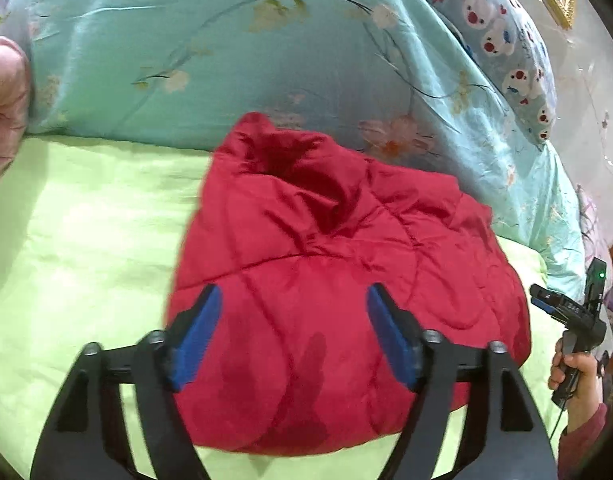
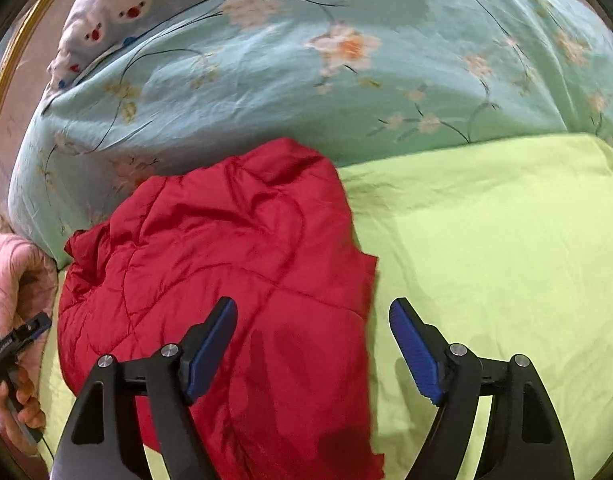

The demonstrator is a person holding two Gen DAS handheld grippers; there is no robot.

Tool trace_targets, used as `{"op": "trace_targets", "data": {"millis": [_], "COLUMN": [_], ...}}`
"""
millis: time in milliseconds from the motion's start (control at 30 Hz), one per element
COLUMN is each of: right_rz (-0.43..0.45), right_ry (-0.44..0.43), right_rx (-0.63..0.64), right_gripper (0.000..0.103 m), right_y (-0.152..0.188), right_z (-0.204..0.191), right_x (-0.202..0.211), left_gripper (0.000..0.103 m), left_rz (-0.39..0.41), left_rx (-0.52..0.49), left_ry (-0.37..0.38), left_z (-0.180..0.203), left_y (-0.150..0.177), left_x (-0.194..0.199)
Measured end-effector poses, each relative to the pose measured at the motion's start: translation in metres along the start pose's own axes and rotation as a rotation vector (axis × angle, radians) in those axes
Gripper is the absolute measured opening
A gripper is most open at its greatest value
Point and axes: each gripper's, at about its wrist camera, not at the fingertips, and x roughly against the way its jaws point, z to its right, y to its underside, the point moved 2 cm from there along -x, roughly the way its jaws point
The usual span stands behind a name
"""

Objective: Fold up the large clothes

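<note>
My left gripper (image 1: 292,332) is spread wide with nothing in it, blue pads (image 1: 198,340) hovering at lower centre over the near part of the red quilted jacket (image 1: 326,280). My right gripper (image 2: 312,350) is just as wide and just as empty, its left pad over the jacket's edge and its right pad over bare green sheet (image 2: 486,260). I judge both are held off so I can look over the bundle before choosing the next edge. The jacket sits mid-frame in both views, already doubled into a puffy packet. Its long axis runs from me up-frame, the far end bunched against the floral quilt (image 1: 226,60). A pink garment (image 2: 22,280) lies at the left edge.
</note>
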Motion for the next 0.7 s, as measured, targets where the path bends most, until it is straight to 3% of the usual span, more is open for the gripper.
{"op": "trace_targets", "data": {"millis": [267,567,700], "right_rz": [-0.058,-0.147,-0.159], "right_ry": [-0.109,-0.207,-0.243], "right_rx": [-0.043,-0.152,-0.178], "right_gripper": [0.09,0.091,0.095], "right_y": [0.011,0.022,0.024], "right_z": [0.023,0.039,0.043], "right_x": [-0.006,-0.033,-0.043], "left_gripper": [0.084,0.084,0.099], "left_rz": [-0.032,-0.128,-0.147], "left_rx": [0.102,0.249,0.254], "left_ry": [0.024,0.176,0.196], "left_z": [-0.048,-0.09,-0.093], "left_y": [0.013,0.029,0.034], "left_x": [-0.002,-0.051,-0.069]}}
